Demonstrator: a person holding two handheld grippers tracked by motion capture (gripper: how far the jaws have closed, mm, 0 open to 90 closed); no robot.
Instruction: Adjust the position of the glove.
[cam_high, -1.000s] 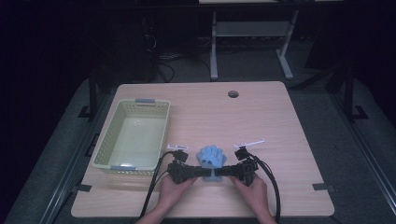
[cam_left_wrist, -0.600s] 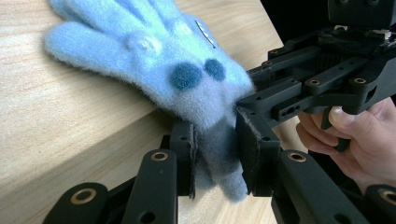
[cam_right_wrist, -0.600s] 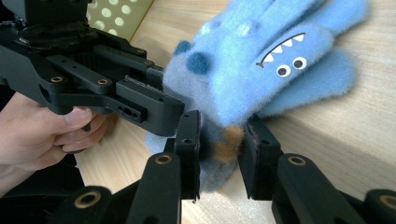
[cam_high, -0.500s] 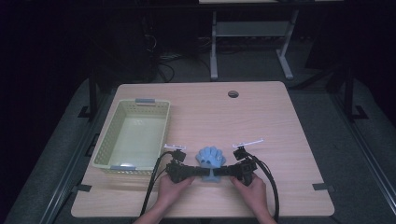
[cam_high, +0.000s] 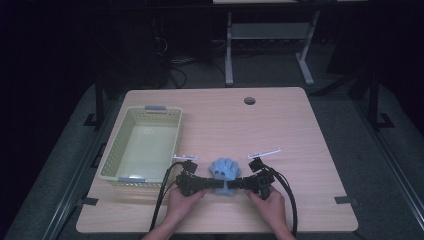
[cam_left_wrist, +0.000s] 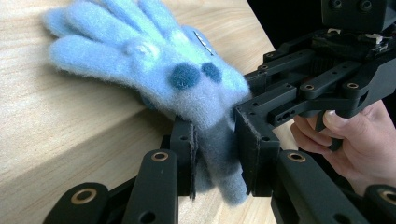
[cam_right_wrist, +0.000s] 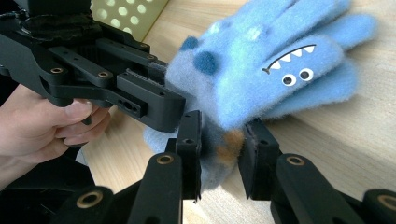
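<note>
A fluffy blue monster glove (cam_high: 224, 170) lies on the wooden table (cam_high: 280, 130) near its front edge, fingers pointing away from me. My left gripper (cam_high: 214, 183) comes in from the left and my right gripper (cam_high: 236, 183) from the right. In the left gripper view the left gripper (cam_left_wrist: 215, 161) has its jaws shut on the glove's (cam_left_wrist: 154, 60) darker cuff, with the right gripper (cam_left_wrist: 285, 100) close behind. The right gripper (cam_right_wrist: 220, 151) pinches the same cuff in its own view, below the glove's (cam_right_wrist: 280, 56) toothy face, with the left gripper (cam_right_wrist: 116, 81) alongside.
A pale green perforated basket (cam_high: 112, 147) stands to the left of the glove, its corner (cam_right_wrist: 130, 14) showing in the right gripper view. A round cable hole (cam_high: 249, 100) sits at the table's far side. Black cables (cam_high: 162, 195) trail from the grippers off the front edge.
Both hands and the glove have shifted very slightly toward the front edge; the grip on the cuff looks the same.
</note>
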